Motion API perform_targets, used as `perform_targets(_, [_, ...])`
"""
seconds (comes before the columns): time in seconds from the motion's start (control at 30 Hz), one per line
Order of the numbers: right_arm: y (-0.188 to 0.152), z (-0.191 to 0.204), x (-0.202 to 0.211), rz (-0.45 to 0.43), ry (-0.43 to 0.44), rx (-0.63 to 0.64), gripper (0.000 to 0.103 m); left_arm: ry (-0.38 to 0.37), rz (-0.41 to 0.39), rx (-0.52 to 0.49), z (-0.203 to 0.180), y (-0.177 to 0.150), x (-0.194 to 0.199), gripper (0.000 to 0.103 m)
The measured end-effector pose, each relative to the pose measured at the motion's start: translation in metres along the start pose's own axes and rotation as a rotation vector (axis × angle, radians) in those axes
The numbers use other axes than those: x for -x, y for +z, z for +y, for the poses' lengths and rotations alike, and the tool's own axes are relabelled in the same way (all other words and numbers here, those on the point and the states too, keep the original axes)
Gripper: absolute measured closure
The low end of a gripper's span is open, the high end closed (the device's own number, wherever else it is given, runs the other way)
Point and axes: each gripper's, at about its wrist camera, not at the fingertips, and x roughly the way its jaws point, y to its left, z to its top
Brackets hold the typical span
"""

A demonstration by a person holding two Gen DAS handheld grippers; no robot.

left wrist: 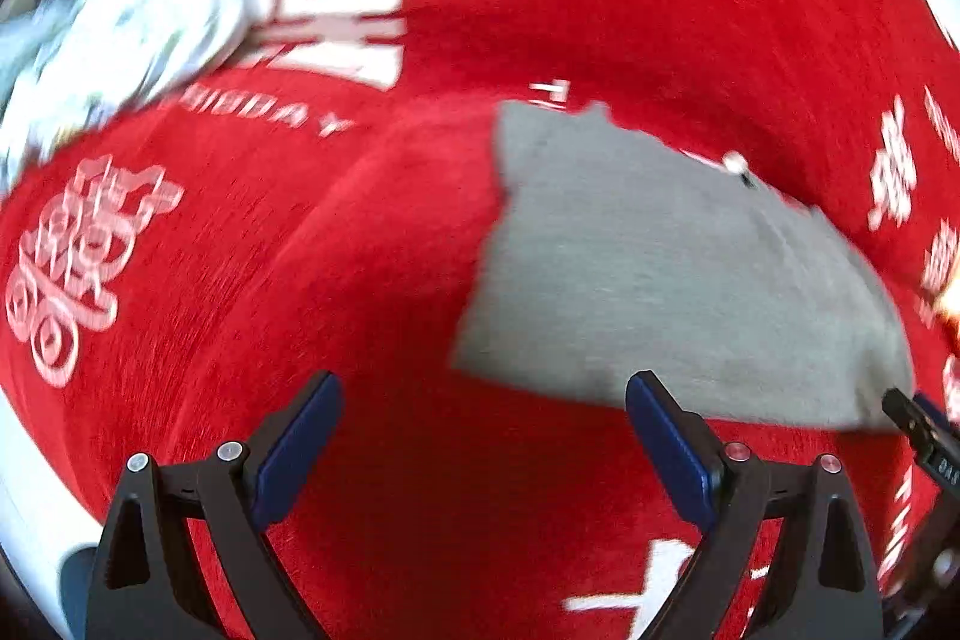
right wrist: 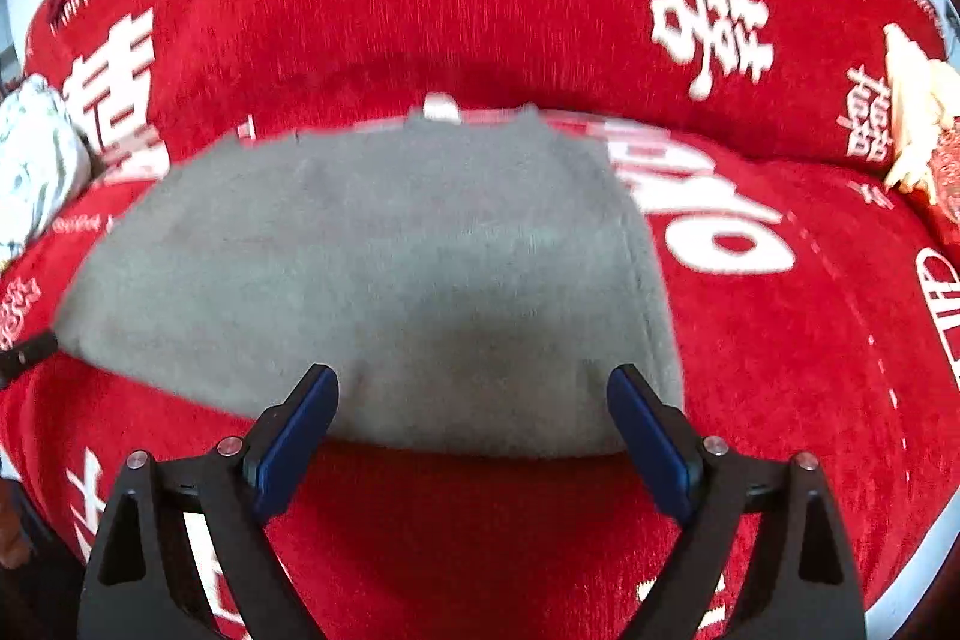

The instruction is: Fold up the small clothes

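Observation:
A grey garment (left wrist: 678,280) lies flat and folded on the red cloth (left wrist: 360,250), with a small white tag at its far edge. In the right wrist view the grey garment (right wrist: 372,268) fills the middle. My right gripper (right wrist: 474,394) stands open over its near edge, with nothing pinched between the blue pads. My left gripper (left wrist: 483,400) is open too, left of the garment's near corner and over bare red cloth. The tip of the other gripper (left wrist: 918,424) shows at the right edge of the left wrist view.
The red cloth carries white characters and lettering. A crumpled white patterned garment (left wrist: 120,28) lies at the far left, also seen as white fabric (right wrist: 30,160) at the left edge. A pale yellow and red object (right wrist: 918,124) sits at the right edge.

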Motion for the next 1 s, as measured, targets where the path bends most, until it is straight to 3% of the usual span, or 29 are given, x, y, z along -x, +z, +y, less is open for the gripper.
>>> perform_targets(0.1, [0.008,0.006,0.005,-0.028,0.047,-0.037,0.010,-0.106,0.065,0.077,0.016,-0.004,-0.012,0.008])
perform_targets(0.27, [0.012,0.021,0.001,-0.003,0.121,-0.067,0.010,-0.213,0.061,0.098,0.003,-0.001,-0.021,0.011])
perform_targets(0.3, [0.012,0.023,0.000,0.002,0.126,-0.068,0.010,-0.258,0.071,0.099,-0.001,0.001,-0.022,0.018])
perform_targets(0.33, [0.012,0.026,-0.002,0.006,0.128,-0.067,0.010,-0.296,0.087,0.102,-0.005,0.003,-0.025,0.032])
perform_targets(0.43, [0.011,0.032,-0.007,0.018,0.130,-0.062,0.010,-0.327,0.088,0.132,-0.010,0.011,-0.033,0.035])
perform_targets(0.53, [0.012,0.037,-0.011,0.029,0.132,-0.051,0.010,-0.367,0.091,0.207,-0.002,0.021,-0.046,0.052])
perform_targets(0.63, [0.018,0.044,-0.015,0.038,0.129,-0.033,0.010,-0.401,0.118,0.263,0.006,0.026,-0.058,0.085])
perform_targets(0.67, [0.020,0.046,-0.017,0.042,0.132,-0.027,0.010,-0.412,0.124,0.267,0.008,0.026,-0.060,0.089])
perform_targets(0.87, [0.064,0.080,-0.031,0.045,0.158,0.040,0.010,-0.414,0.088,0.233,0.004,0.026,-0.056,0.093])
perform_targets(1.0, [0.105,0.120,-0.058,0.100,0.208,0.081,0.010,-0.404,0.075,0.216,0.002,0.027,-0.054,0.093])
